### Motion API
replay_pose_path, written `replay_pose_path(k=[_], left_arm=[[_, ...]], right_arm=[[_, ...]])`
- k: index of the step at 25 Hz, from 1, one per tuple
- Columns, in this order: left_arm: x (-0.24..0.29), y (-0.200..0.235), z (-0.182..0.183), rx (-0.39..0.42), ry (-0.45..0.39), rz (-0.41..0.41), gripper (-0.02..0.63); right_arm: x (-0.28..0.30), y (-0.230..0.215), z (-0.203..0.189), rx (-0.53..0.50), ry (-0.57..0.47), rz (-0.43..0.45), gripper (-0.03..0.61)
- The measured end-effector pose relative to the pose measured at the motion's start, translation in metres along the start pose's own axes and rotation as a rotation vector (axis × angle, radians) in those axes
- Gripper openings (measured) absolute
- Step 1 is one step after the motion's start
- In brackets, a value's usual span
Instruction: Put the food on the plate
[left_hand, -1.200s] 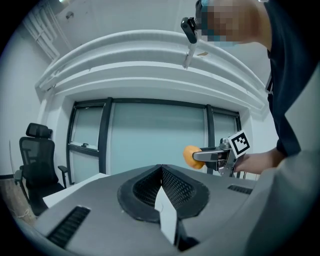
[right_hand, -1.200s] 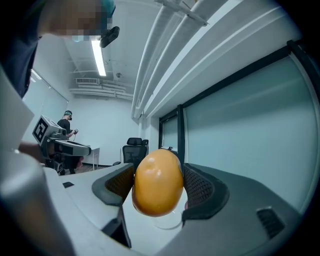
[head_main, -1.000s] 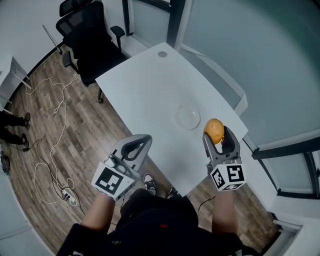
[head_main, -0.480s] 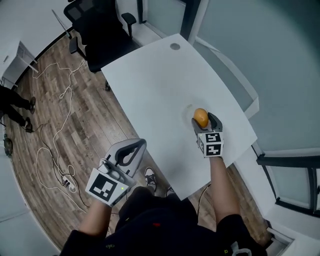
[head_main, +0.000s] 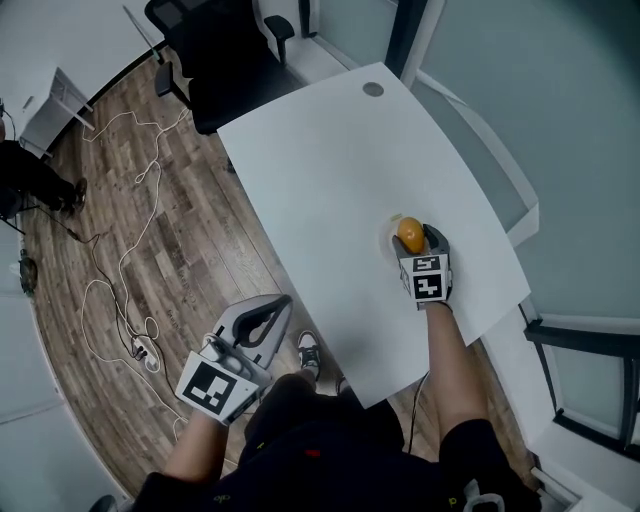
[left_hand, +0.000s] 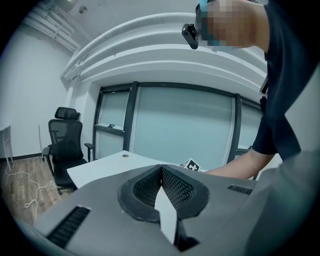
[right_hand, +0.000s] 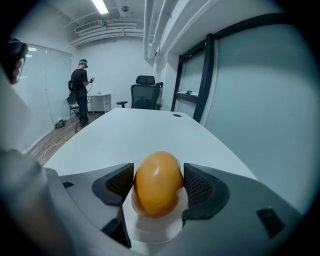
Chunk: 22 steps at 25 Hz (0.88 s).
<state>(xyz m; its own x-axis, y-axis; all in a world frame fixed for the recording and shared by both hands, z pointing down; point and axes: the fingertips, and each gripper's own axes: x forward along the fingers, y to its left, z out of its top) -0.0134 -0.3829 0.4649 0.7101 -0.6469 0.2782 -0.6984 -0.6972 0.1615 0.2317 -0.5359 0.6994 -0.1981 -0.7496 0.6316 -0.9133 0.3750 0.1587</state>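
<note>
1 food (right_hand: 158, 180) item, orange, clamped between jaws of right gripper (head_main: 418, 243), part-open around it, just above plate (head_main: 387, 238) at 3 o'clock on table (head_main: 330, 180). Placing step, likely: lower, then spread jaws. Table edge near at 4 o'clock; wide room toward 11. Left gripper (left_hand: 161, 197) closed, empty, off table at 7.

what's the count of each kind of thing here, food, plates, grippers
food item: 1 (orange, in the right gripper)
plate: 1 (clear, under the food item)
grippers: 2 (the right gripper, plus the left gripper, which is empty)
total: 4
</note>
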Motion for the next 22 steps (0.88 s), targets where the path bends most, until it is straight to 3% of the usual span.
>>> replay_pose_path(k=[5, 8, 15, 16, 18, 22], left_arm=[[-0.001, 0.001, -0.002, -0.005, 0.008, 0.014, 0.021], [-0.003, -0.001, 0.003, 0.002, 0.0, 0.016, 0.021], [-0.003, -0.024, 0.019, 0.026, -0.038, -0.015, 0.021], [-0.003, -0.03, 0.024, 0.032, -0.046, -0.023, 0.021], [-0.003, -0.041, 0.033, 0.047, -0.062, -0.037, 0.021], [-0.004, -0.063, 0.051, 0.077, -0.107, -0.076, 0.021]], right_arm=[[0.0, 0.004, -0.002, 0.016, 0.008, 0.042, 0.326], [-0.016, 0.005, 0.013, 0.033, -0.044, 0.061, 0.345], [-0.15, 0.011, 0.096, 0.066, -0.399, 0.072, 0.348], [-0.171, 0.016, 0.103, 0.064, -0.441, 0.093, 0.321], [-0.21, 0.024, 0.113, 0.062, -0.516, 0.11, 0.199], [-0.274, 0.034, 0.128, 0.087, -0.639, 0.105, 0.129]])
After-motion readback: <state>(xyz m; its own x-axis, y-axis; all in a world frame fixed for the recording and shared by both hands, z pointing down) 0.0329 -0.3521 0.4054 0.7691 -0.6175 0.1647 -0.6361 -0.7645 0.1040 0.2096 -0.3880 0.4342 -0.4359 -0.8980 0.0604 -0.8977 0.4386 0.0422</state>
